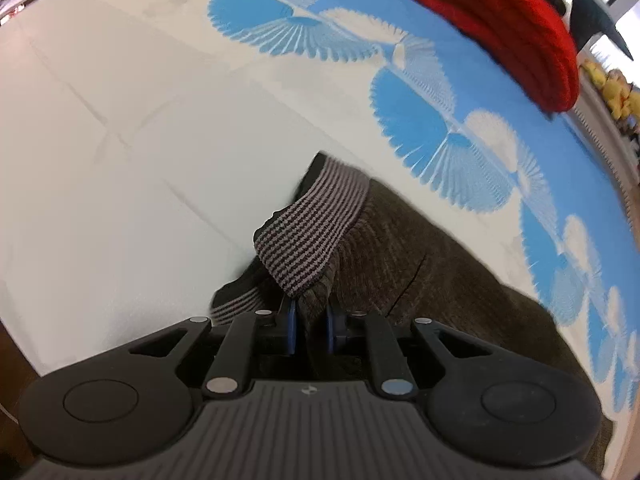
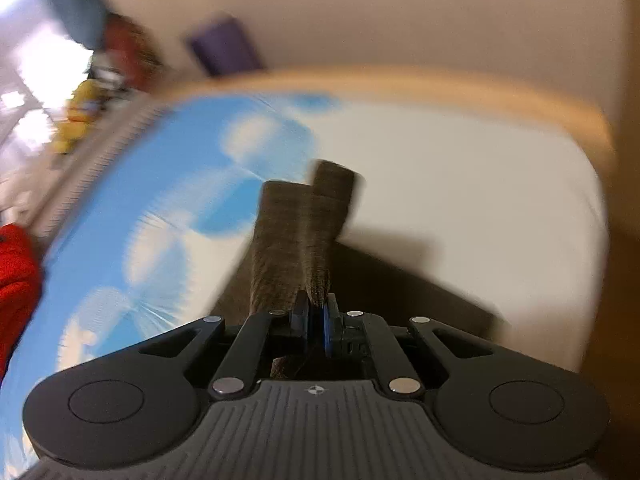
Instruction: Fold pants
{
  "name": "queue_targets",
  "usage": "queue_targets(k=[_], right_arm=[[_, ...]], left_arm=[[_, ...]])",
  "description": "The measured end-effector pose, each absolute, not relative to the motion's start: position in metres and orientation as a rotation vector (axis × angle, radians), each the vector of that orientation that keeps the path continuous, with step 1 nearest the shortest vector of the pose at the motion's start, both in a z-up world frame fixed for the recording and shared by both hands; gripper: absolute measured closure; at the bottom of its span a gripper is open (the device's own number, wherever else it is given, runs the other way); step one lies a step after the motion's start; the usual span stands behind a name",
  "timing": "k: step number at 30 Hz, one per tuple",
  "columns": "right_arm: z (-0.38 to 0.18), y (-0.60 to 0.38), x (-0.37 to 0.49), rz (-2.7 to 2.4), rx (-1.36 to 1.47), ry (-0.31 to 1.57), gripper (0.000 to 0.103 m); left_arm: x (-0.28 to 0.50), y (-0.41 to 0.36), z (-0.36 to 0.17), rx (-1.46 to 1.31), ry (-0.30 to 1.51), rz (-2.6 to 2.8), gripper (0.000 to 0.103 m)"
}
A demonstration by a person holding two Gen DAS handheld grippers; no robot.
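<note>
Dark brown corduroy pants (image 1: 420, 264) lie on a bed sheet (image 1: 140, 152) that is white with a blue fan pattern. Their grey-striped ribbed waistband (image 1: 312, 224) is lifted and folded over just ahead of my left gripper (image 1: 311, 322), which is shut on a pinch of the brown cloth below the band. In the blurred right wrist view, my right gripper (image 2: 316, 316) is shut on the pants' leg ends (image 2: 300, 232), which stand up from its blue pads with both cuffs raised above the sheet (image 2: 460, 184).
A folded red knit garment (image 1: 508, 28) lies on the sheet at the far right of the left wrist view. A wooden bed edge (image 2: 440, 84) curves behind the sheet. A purple object (image 2: 224, 46) and yellow items (image 2: 76, 116) stand beyond the bed.
</note>
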State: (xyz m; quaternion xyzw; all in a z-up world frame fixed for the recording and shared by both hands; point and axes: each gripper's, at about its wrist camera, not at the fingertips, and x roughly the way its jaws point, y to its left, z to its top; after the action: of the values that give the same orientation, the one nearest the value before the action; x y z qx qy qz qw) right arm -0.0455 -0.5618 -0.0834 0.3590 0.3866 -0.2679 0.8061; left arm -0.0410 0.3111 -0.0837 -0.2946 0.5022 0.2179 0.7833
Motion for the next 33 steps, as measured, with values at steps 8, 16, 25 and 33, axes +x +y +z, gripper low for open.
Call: queue_targets(k=[8,16,25,33], right_arm=[[-0.122,-0.597,-0.08,-0.597,0.933,0.899,0.087],[-0.115,-0.602,-0.07,-0.657,0.89,0.862,0.095],[-0.12,-0.607,-0.078,-0.761,0.805,0.974,0.095],[-0.069,-0.599,-0.093,-0.891,0.575,0.75,0.075]], left_arm=[[-0.045,0.324,-0.097,-0.735,1.123,0.498,0.076],[-0.042,0.322,-0.093,-0.703,1.111,0.499,0.087],[-0.053,0.334,-0.104,-0.688,1.237,0.511,0.05],[-0.037,0.314,-0.019,-0.381,1.025,0.411,0.055]])
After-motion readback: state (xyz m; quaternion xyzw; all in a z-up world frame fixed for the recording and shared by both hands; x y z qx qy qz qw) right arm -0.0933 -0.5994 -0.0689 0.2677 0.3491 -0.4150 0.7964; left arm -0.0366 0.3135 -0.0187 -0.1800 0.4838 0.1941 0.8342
